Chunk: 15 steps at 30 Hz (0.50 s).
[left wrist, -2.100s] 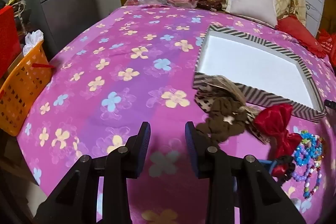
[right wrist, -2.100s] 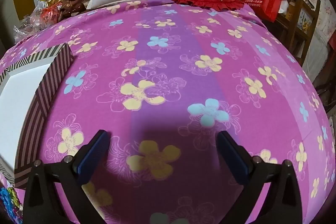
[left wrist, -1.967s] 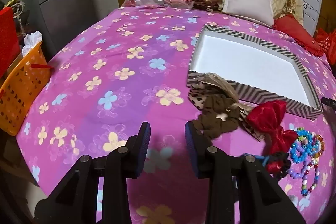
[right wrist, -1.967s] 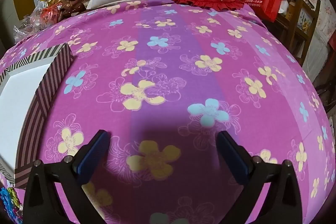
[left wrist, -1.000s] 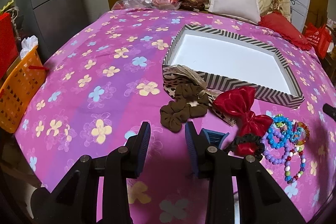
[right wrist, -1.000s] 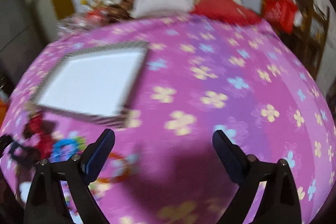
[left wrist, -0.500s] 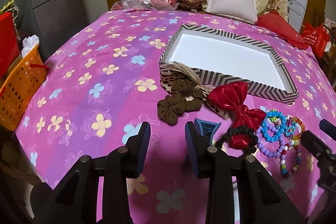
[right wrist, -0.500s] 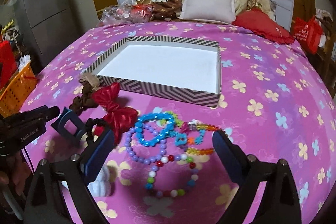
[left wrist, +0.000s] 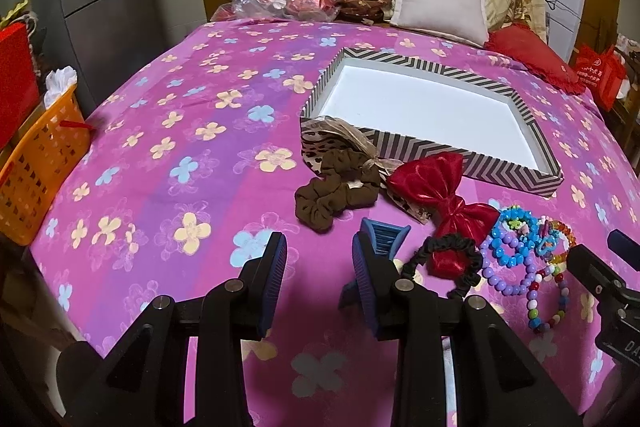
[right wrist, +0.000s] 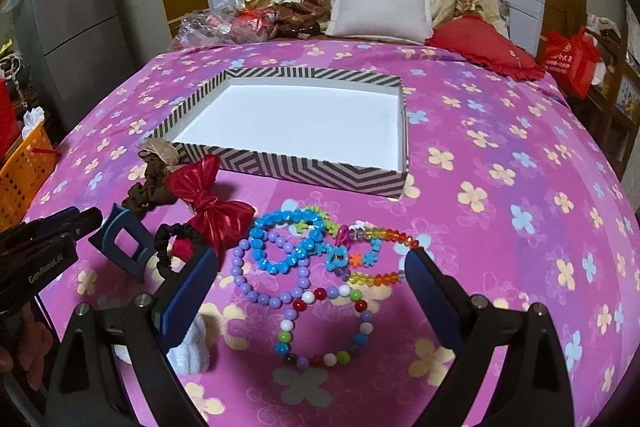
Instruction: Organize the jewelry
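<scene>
A zigzag-striped box (left wrist: 452, 147) (right wrist: 304, 167) with an empty white inside lies on the pink flowered bedspread. In front of it lie a brown scrunchie (left wrist: 332, 193) (right wrist: 148, 193), a red bow (left wrist: 440, 191) (right wrist: 208, 203), a blue hair claw (left wrist: 382, 233) (right wrist: 124, 243), a black scrunchie (left wrist: 448, 259) (right wrist: 168, 247) and several bead bracelets (left wrist: 524, 251) (right wrist: 304, 259). My left gripper (left wrist: 320, 269) is open and empty, just short of the claw. My right gripper (right wrist: 312, 291) is open wide and empty, above the bracelets.
An orange basket (left wrist: 36, 171) stands off the bed's left edge. Pillows (right wrist: 380, 7) and a red cushion (right wrist: 480, 47) lie at the bed's far end. A red bag (right wrist: 568, 63) hangs at the right. A white object (right wrist: 192, 347) lies under my right gripper's left finger.
Both grippers have drawn back from the bed. My right gripper has swung left from bare bedspread to face the box and bracelets. Both stayed open.
</scene>
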Available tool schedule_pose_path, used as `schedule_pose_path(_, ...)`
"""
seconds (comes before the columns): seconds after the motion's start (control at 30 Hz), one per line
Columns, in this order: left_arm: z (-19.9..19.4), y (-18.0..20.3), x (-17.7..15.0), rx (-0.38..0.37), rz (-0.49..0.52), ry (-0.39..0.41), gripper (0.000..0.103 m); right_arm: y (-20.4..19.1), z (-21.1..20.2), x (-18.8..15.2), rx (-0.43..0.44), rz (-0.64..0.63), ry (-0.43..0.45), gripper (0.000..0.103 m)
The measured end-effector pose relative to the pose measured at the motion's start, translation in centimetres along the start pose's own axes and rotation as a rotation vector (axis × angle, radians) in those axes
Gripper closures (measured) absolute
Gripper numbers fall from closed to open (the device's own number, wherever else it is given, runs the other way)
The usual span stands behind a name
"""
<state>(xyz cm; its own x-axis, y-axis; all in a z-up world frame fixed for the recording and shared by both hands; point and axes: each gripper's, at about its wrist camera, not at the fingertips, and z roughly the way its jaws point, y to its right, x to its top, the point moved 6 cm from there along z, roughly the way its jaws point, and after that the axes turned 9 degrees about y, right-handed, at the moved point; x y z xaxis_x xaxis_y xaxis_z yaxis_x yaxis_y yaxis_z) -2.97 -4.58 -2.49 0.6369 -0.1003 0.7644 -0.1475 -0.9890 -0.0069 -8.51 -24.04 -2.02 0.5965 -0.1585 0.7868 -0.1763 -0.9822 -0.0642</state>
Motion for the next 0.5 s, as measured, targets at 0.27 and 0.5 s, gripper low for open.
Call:
schedule_pose_path(0.27,-0.10,0.18,-0.08,0.001,-0.003,-0.001,0.066,0.26,0.03,-0.42,-0.010,0.012,-0.010,0.006)
schedule_pose_path(0.5,-0.13,0.16,-0.10,0.001,-0.003,0.000,0.066,0.63,0.22,-0.77,-0.010,0.032,-0.021,0.006)
